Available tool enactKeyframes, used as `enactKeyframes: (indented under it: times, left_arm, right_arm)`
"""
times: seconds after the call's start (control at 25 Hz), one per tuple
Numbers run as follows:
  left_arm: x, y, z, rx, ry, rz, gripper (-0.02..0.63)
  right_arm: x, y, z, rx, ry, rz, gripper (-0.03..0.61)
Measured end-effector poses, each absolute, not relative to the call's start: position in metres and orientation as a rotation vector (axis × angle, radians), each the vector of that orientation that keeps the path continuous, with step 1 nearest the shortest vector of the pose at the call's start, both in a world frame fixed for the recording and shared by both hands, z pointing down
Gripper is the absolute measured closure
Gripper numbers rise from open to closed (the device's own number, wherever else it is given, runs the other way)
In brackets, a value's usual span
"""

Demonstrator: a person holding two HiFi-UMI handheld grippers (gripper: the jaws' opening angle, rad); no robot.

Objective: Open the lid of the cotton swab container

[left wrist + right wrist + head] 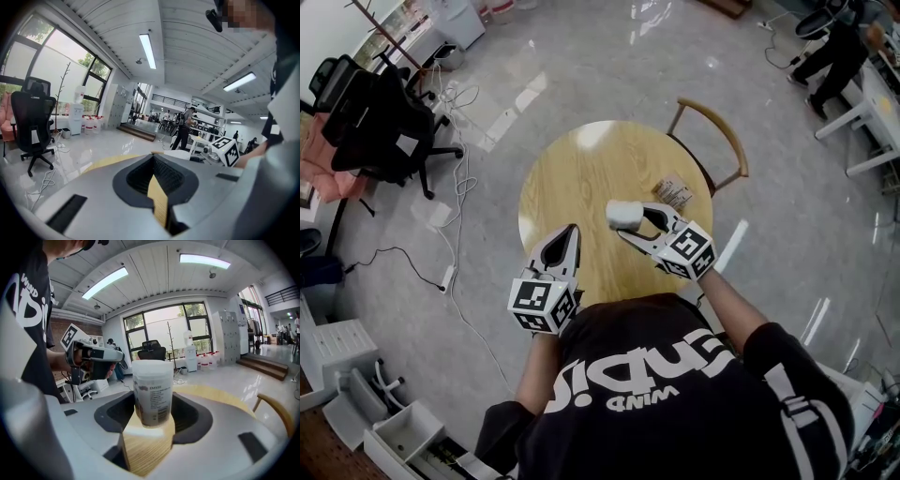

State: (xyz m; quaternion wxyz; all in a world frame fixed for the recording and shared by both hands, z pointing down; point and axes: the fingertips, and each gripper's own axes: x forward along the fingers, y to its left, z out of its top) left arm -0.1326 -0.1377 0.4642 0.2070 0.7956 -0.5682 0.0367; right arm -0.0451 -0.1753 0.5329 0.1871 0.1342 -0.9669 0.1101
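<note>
Black shirt (pixel 675 394) fills the bottom of the head view, with both arms reaching up the frame from it over a round wooden surface (pixel 581 169). At lower left of centre, the left claw (pixel 571 231) has its jaws pressed together with nothing between them, over the surface's near edge. Right of centre, the right claw (pixel 628 220) pinches the container (pixel 624 214) by its sides. In the right gripper view the container stands upright in mid-frame between the dark pads, lid (pixel 152 365) on, printed label facing the camera, wood showing below its base. A small packet (pixel 675 194) lies on the surface just beyond that claw. A wooden chair (pixel 712 131) stands at the far rim, and an office chair (pixel 375 122) is at upper left.
</note>
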Motion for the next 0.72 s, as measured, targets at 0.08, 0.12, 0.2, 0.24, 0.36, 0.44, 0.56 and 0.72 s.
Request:
enactKeyframes:
  times: [0.08,0.12,0.2,0.24,0.36,0.44,0.56,0.72]
  left_arm:
    - [-0.133,-0.137,0.463,2.221,-1.581,0.099,0.606]
    - [-0.134,-0.137,0.462,2.223,-1.581,0.097,0.606]
    - [-0.135,-0.136,0.462,2.225,-1.583,0.093,0.606]
    - [-0.136,-0.135,0.462,2.226,-1.584,0.091,0.606]
    - [-0.138,-0.133,0.46,2.23,-1.585,0.085,0.605]
    - [-0.138,-0.131,0.459,2.235,-1.585,0.08,0.606]
    - [-0.135,-0.129,0.456,2.257,-1.579,0.072,0.604]
    - [-0.131,-0.127,0.451,2.286,-1.576,0.059,0.604]
  right_arm:
    - [-0.042,-0.173,0.523,0.396,-2.739,0.314,0.341]
    - [-0.041,-0.172,0.518,0.404,-2.747,0.313,0.341]
    - [-0.038,-0.17,0.511,0.417,-2.76,0.308,0.341]
    - [-0.037,-0.169,0.509,0.424,-2.763,0.307,0.341]
    - [-0.033,-0.168,0.501,0.455,-2.769,0.31,0.341]
    - [-0.03,-0.167,0.497,0.479,-2.772,0.314,0.342]
    - [-0.025,-0.167,0.494,0.503,-2.775,0.325,0.342]
    - [-0.021,-0.166,0.496,0.514,-2.769,0.316,0.342]
